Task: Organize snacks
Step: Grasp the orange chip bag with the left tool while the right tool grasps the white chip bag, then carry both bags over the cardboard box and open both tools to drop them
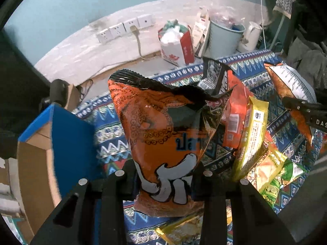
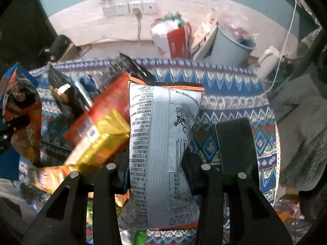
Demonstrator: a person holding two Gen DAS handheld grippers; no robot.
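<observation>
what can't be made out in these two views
- Front of the silver bag in the right tool: right wrist view shows only its printed back.
- Inside of the blue box: left wrist view, cut off by the left edge and its own wall.
- Snacks under the orange squid bag held in the left tool: covered by the bag.
- Black and red packets: right wrist view, motion blurred, labels unreadable.

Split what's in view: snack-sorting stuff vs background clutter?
Job:
- orange octopus bag, pinched in left gripper
- grey-backed bag, pinched in right gripper
- yellow pack, red pack, green packs on the patterned cloth
- blue-edged cardboard box

Clutter:
- wall sockets
- blue bin
- white kettle
- red-white paper bag
- black phone
</observation>
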